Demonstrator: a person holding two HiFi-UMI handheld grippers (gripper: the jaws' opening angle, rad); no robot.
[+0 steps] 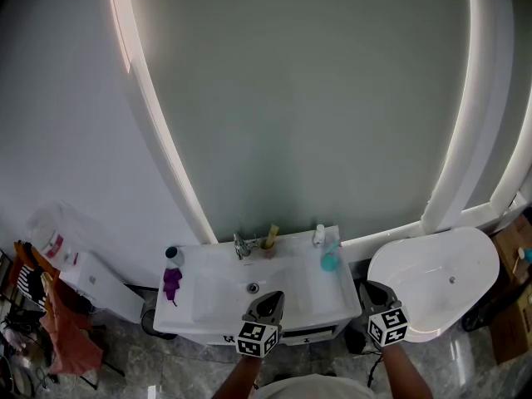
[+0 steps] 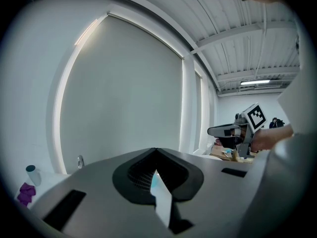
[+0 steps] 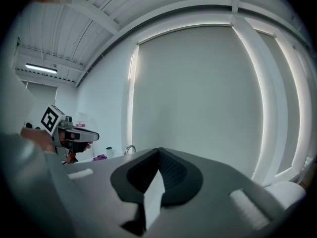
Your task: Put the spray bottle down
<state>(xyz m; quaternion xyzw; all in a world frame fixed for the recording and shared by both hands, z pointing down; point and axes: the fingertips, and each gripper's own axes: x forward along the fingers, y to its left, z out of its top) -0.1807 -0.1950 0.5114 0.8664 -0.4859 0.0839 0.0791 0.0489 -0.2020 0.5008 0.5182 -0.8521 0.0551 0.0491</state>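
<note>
Teal spray bottle (image 1: 330, 260) stands on the white counter (image 1: 188, 317).
Left tool (image 1: 269, 298) and right tool (image 1: 372, 289) are both pressed together, empty; the bottle is ahead, between them.

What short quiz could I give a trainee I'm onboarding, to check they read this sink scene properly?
1. True or false: the left gripper holds a bottle.
2. In the head view, the teal bottle stands on which side of the faucet: A left, B right?
3. Fill in: the right gripper is ____.
Key: 1 false; 2 B; 3 shut.
</note>
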